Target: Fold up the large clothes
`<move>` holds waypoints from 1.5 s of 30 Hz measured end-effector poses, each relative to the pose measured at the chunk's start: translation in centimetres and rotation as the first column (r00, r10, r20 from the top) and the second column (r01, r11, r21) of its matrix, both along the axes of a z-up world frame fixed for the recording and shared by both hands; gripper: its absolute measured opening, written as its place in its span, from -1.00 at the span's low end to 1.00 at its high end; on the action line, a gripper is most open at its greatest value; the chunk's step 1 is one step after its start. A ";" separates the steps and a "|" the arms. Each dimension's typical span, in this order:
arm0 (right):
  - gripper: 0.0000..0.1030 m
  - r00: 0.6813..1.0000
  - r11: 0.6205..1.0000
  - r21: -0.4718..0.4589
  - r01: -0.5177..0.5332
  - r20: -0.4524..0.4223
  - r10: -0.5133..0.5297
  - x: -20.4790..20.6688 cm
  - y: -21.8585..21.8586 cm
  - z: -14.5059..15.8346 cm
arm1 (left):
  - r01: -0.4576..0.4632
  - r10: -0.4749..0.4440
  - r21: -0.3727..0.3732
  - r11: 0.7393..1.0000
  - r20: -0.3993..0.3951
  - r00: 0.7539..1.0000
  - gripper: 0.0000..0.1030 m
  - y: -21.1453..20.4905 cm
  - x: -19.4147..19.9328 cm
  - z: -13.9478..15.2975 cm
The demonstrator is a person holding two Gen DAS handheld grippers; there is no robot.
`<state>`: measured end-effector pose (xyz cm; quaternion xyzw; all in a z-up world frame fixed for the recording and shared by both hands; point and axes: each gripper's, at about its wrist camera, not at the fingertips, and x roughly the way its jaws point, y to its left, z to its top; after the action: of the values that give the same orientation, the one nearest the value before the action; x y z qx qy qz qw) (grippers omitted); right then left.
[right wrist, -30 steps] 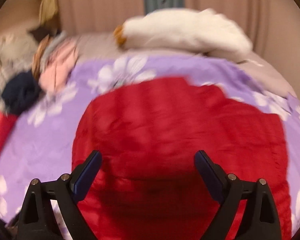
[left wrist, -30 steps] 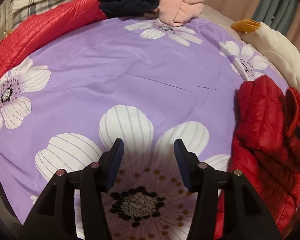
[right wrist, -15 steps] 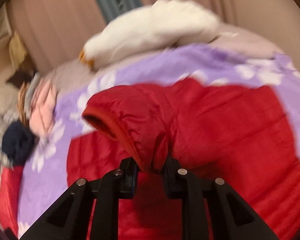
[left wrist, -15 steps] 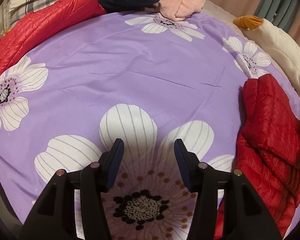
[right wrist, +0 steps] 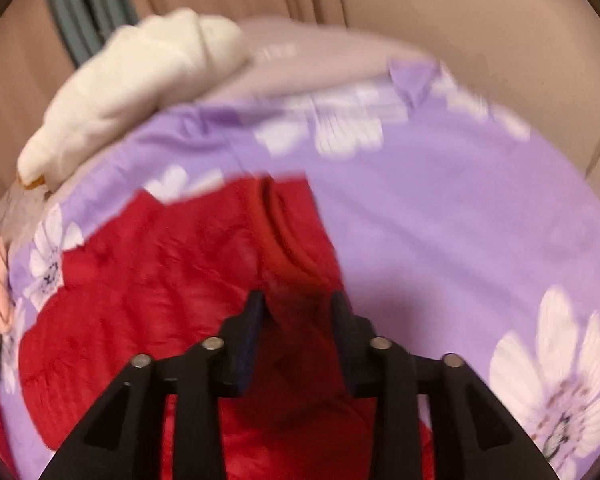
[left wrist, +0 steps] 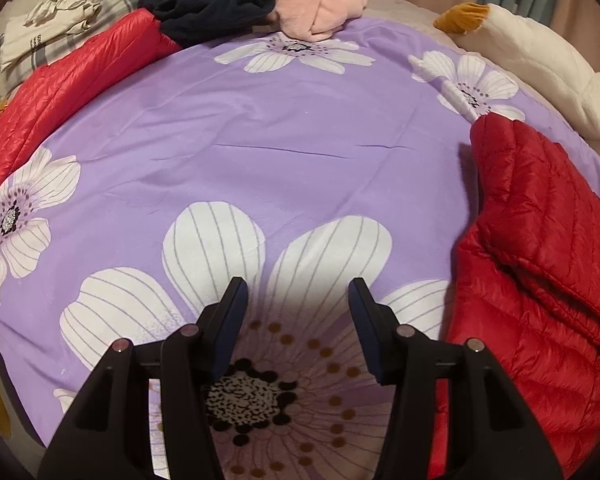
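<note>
Purple floral bedspread [left wrist: 284, 152] is the work surface, bed backed by beige curtain.

Near: L gripper [left wrist: 296, 320] hangs over the big flower print, fingers part-way apart, nothing between them. R gripper [right wrist: 298, 312] is over the red quilted jacket [right wrist: 160, 300], jaws opening, narrow gap, red fabric between them; view blurred, pads look to be coming off the cloth. In L view the jacket [left wrist: 540, 248] lies bunched at the right edge of the bedspread.

Risks: sleeve let go mid-move may flop back or land crooked, since slick puffy fabric springs open. L side idle, nothing pins the body, so the fold could slide.

Far: second red jacket [left wrist: 60, 92], navy garment [left wrist: 212, 4], pink garment [left wrist: 324, 4] and white plush goose [left wrist: 540, 64] sit along the far edge, well apart from the work.

Vs earlier: R jaws were wide over the flat jacket, then clamped on a lifted cuff; now releasing, cuff laid across. L barely changed.
</note>
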<state>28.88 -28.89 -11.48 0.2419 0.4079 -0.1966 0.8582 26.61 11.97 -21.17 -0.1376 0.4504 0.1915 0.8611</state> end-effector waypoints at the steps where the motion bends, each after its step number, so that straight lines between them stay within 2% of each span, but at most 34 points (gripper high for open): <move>1: 0.01 1.000 0.999 0.045 0.012 0.011 -0.013 -0.6 -0.7 -0.6 | -0.001 0.001 -0.001 1.000 -0.004 1.000 0.01 0.1 0.1 -0.1; 3: 0.32 0.998 0.996 0.084 0.041 0.052 -0.046 -1.9 -1.7 -0.8 | -0.009 0.009 -0.009 1.000 -0.005 1.000 0.01 0.4 0.2 -0.1; 6: 0.34 0.995 0.997 0.051 0.058 0.074 -0.062 -3.2 -2.2 0.1 | -0.030 0.030 -0.007 1.000 0.019 0.999 0.01 0.8 -0.1 0.3; 11: 0.34 0.990 0.983 -0.136 0.122 0.087 -0.111 -5.6 -2.0 2.6 | -0.040 0.039 0.010 0.999 0.092 0.995 0.01 0.9 -0.9 1.6; 13: 0.18 0.988 0.978 -0.165 0.126 0.113 -0.108 -6.9 -2.3 3.5 | -0.017 0.017 0.007 1.000 0.119 0.993 0.01 0.6 -1.2 2.0; 15: -0.33 0.988 0.968 -0.209 0.137 0.095 -0.119 -7.6 -2.7 3.7 | 0.006 -0.007 0.007 1.000 0.139 0.990 -0.02 0.1 -1.6 2.4; 17: -0.59 0.987 0.959 -0.238 0.155 0.072 -0.141 -8.1 -3.3 3.7 | 0.034 -0.036 0.012 0.999 0.189 0.981 -0.03 -0.5 -2.2 3.1; 19: -0.59 0.987 0.959 -0.235 0.159 0.071 -0.146 -8.7 -3.8 3.8 | 0.036 -0.041 0.029 0.999 0.210 0.977 -0.14 -1.1 -2.5 3.7; 23: -0.59 0.990 0.977 -0.184 0.111 0.106 -0.093 -8.3 -3.3 4.3 | 0.082 -0.088 0.034 0.996 0.247 0.965 -0.18 -3.2 -1.7 4.9; 27: -0.59 0.988 0.981 -0.191 0.041 0.157 -0.011 -5.9 -0.6 4.6 | 0.138 -0.129 -0.014 0.990 0.273 0.953 -0.18 -7.0 2.2 5.8; 29: -0.59 0.982 0.982 -0.186 -0.007 0.183 0.042 -4.2 0.8 4.0 | 0.177 -0.167 -0.012 0.984 0.278 0.946 -0.17 -9.6 4.8 5.5; 31: -0.59 0.979 0.981 -0.189 -0.046 0.187 0.082 -2.0 1.8 2.5 | 0.189 -0.193 0.043 0.981 0.252 0.948 -0.08 -12.0 7.2 3.6; 32: -0.59 0.982 0.977 -0.203 -0.062 0.164 0.096 -0.9 2.1 1.2 | 0.183 -0.195 0.075 0.980 0.226 0.954 -0.04 -12.7 8.0 2.5; 33: -0.59 0.988 0.969 -0.235 -0.071 0.118 0.101 0.4 2.3 -0.6 | 0.177 -0.196 0.119 0.977 0.180 0.964 0.12 -13.5 8.9 0.5; 34: -0.58 0.993 0.956 -0.281 -0.078 0.058 0.098 1.7 2.6 -3.1 | 0.182 -0.199 0.112 0.977 0.166 0.966 0.17 -13.6 9.2 -0.6; 36: -0.54 0.993 0.959 -0.266 -0.099 0.032 0.112 2.6 2.6 -6.5 | 0.185 -0.193 0.057 0.981 0.199 0.961 0.20 -12.7 9.1 -0.4; 39: -0.50 0.992 0.964 -0.252 -0.085 0.067 0.105 2.4 2.1 -5.9 | 0.178 -0.173 -0.005 0.984 0.208 0.963 0.28 -11.6 9.5 -0.8; 45: -0.49 0.994 0.951 -0.296 -0.088 0.032 0.101 2.7 2.7 -5.9 | 0.164 -0.166 0.026 0.986 0.198 0.966 0.35 -12.2 9.6 -0.6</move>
<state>31.55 -26.23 -17.33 0.0963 0.3652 -0.2081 0.9023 36.25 -0.27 -21.78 -0.1141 0.3709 0.1066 0.9154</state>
